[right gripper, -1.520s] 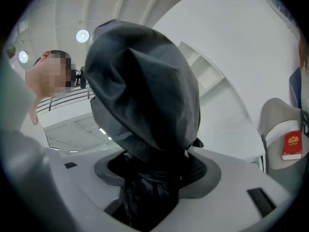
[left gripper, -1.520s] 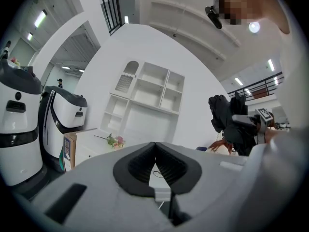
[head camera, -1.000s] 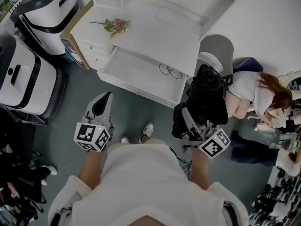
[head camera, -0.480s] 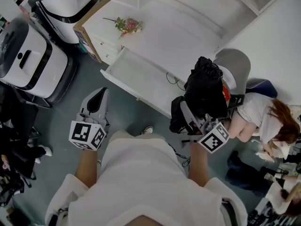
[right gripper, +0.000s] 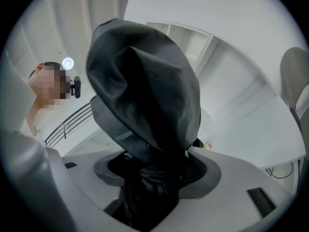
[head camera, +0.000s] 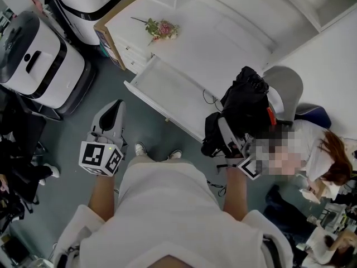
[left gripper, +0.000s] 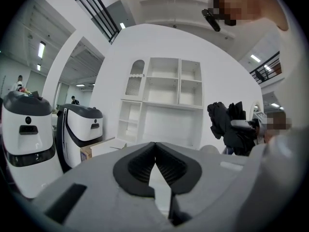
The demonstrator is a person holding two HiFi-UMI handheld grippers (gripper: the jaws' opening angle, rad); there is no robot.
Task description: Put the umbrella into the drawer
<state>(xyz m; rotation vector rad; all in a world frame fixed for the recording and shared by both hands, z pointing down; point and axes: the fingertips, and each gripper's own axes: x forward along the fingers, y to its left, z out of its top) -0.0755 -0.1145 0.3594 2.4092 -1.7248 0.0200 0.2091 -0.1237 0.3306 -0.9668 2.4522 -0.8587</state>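
Beside the open white drawer (head camera: pixel 167 91), the right gripper (head camera: pixel 223 133) clamped the folded black fabric umbrella (head camera: pixel 245 105) ready for stowing, the left gripper (head camera: pixel 116 109) shut and empty.

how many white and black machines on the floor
2. One machine at the head view's left edge, the other machine at top left beside the desk. More may be hidden.

Black umbrella (head camera: pixel 248 102), white drawer (head camera: pixel 167 88), grey left gripper (head camera: pixel 116 106) with black-and-white marker cube (head camera: pixel 100 158), pink flowers (head camera: pixel 163 28), grey floor (head camera: pixel 109 85)
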